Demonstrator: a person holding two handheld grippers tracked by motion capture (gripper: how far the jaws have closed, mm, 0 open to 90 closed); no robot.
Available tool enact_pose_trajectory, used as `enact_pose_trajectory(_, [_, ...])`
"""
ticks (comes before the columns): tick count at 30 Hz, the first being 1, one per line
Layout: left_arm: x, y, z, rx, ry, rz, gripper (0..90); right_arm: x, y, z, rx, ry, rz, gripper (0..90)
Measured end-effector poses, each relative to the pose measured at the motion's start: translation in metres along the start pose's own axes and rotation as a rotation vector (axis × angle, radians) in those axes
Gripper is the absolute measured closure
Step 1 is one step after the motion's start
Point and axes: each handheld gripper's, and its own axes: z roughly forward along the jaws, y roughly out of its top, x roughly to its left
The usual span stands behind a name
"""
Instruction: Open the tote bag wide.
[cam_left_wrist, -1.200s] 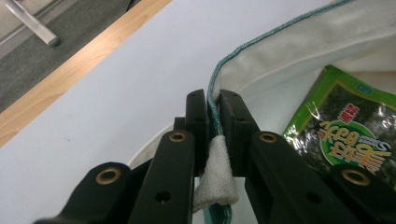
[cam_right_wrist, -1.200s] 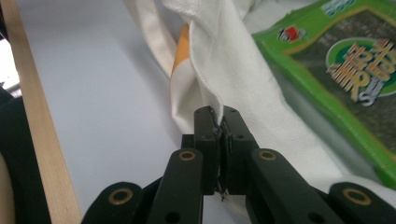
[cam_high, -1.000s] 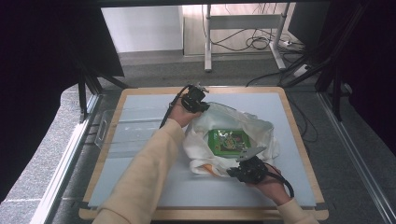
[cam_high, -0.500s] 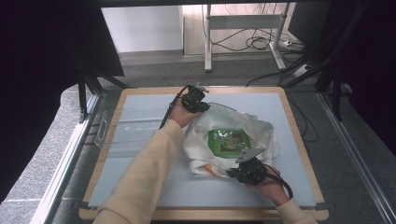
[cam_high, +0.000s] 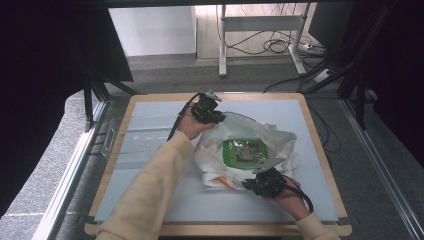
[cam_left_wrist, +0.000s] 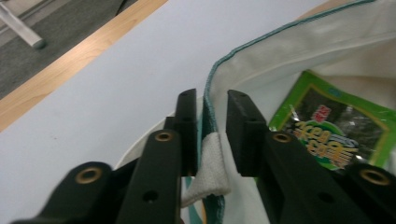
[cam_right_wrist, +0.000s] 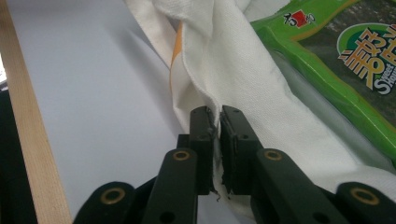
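A white cloth bag (cam_high: 282, 145) lies open on the table mat with a green snack packet (cam_high: 245, 151) inside it. My left gripper (cam_high: 217, 117) is at the bag's far left rim. In the left gripper view its jaws (cam_left_wrist: 212, 100) have just been opening and now stand open, with the bag's green-trimmed rim (cam_left_wrist: 212, 140) loose between them and the packet (cam_left_wrist: 331, 130) to the right. My right gripper (cam_high: 248, 184) is at the bag's near edge. Its jaws (cam_right_wrist: 218, 114) have just been opening slightly but still pinch the bag's fabric (cam_right_wrist: 243, 70), beside the packet (cam_right_wrist: 336, 51).
The pale blue mat (cam_high: 150, 135) has a wooden border (cam_high: 320, 145). A clear plastic holder (cam_high: 110, 140) hangs off the table's left side. Beyond the far edge are table legs and cables (cam_high: 280, 45) on the floor. Dark curtains stand on both sides.
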Motion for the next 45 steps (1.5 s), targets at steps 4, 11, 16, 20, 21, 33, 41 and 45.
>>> enact_pose_trajectory(4, [-0.009, -0.001, -0.014, -0.028, -0.014, 0.02, 61.6, 0.0, 0.001, -0.001, -0.009, 0.008, 0.001, 75.6])
enact_pose_trajectory(11, [-0.029, -0.003, -0.046, -0.071, -0.051, 0.059, 43.0, 0.0, 0.005, -0.004, -0.033, 0.004, 0.018, 62.6])
enact_pose_trajectory(16, [-0.044, -0.011, -0.067, -0.087, -0.063, 0.083, 38.6, 0.0, 0.007, -0.007, -0.058, -0.01, 0.039, 53.2])
enact_pose_trajectory(20, [-0.051, -0.024, -0.079, -0.114, -0.09, 0.063, 36.3, -0.001, 0.009, -0.014, -0.094, -0.02, 0.069, 48.4])
enact_pose_trajectory(21, [-0.053, -0.026, -0.081, -0.116, -0.093, 0.063, 35.9, -0.002, 0.009, -0.016, -0.102, -0.021, 0.073, 47.2])
enact_pose_trajectory(33, [-0.07, -0.059, -0.088, -0.114, -0.115, 0.07, 33.8, -0.009, 0.013, -0.028, -0.15, -0.037, 0.104, 44.3])
enact_pose_trajectory(41, [-0.072, -0.073, -0.088, -0.132, -0.141, 0.037, 34.0, -0.013, 0.013, -0.033, -0.16, -0.059, 0.126, 43.5])
enact_pose_trajectory(45, [-0.073, -0.074, -0.086, -0.12, -0.137, 0.037, 34.2, -0.015, 0.014, -0.037, -0.173, -0.069, 0.128, 43.2])
